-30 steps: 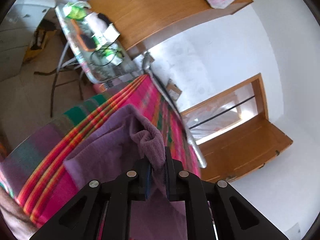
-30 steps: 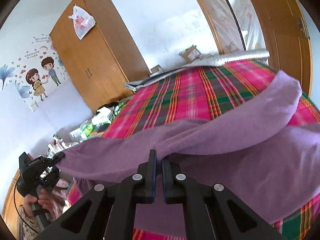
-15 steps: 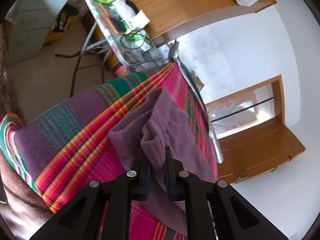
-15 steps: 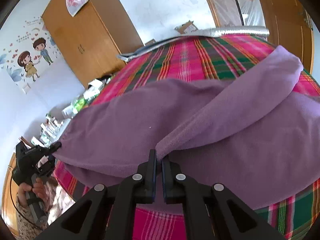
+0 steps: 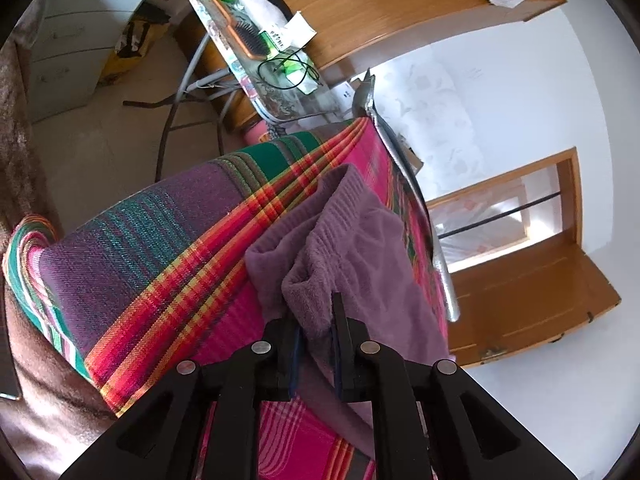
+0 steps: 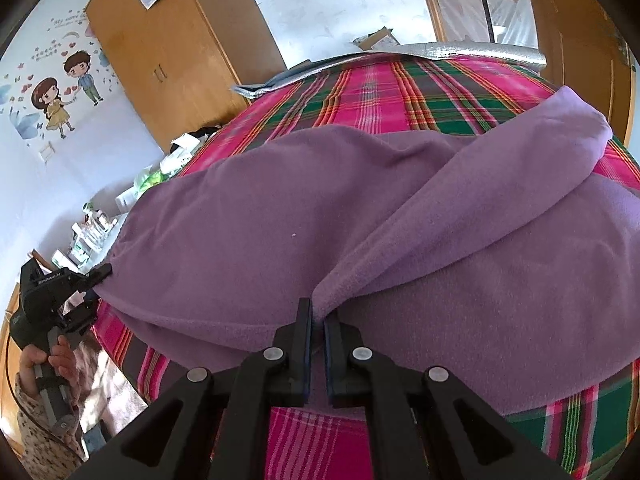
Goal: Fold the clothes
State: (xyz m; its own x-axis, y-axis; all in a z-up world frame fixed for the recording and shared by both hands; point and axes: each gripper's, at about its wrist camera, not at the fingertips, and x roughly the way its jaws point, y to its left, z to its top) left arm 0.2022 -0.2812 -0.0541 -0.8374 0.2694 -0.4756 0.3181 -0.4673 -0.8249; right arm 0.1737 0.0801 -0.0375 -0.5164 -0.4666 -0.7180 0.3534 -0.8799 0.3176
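Note:
A purple fleece garment [image 6: 248, 216] lies spread across the plaid bed cover [image 6: 400, 88], with one flap folded diagonally over it toward the right. My right gripper [image 6: 317, 312] is shut on the near point of that flap, low over the cloth. In the left wrist view, a ribbed edge of the purple garment [image 5: 360, 248] is bunched between the fingers of my left gripper [image 5: 316, 312], whose jaws are opening slightly while the pads still touch the fabric. The left gripper [image 6: 102, 280] also shows at the garment's left corner, held by a hand [image 6: 44, 356].
A wooden wardrobe [image 6: 160, 48] stands beyond the bed. Beside the bed's left edge is a small table [image 5: 260, 52] cluttered with a hairbrush and packets. A silver rolled mat [image 6: 460, 50] lies along the far edge. A brown blanket [image 5: 36, 392] hangs at the near left.
Both grippers have sunk toward the bed with the garment. The purple cloth, earlier lifted and taut, now rests spread on the plaid cover.

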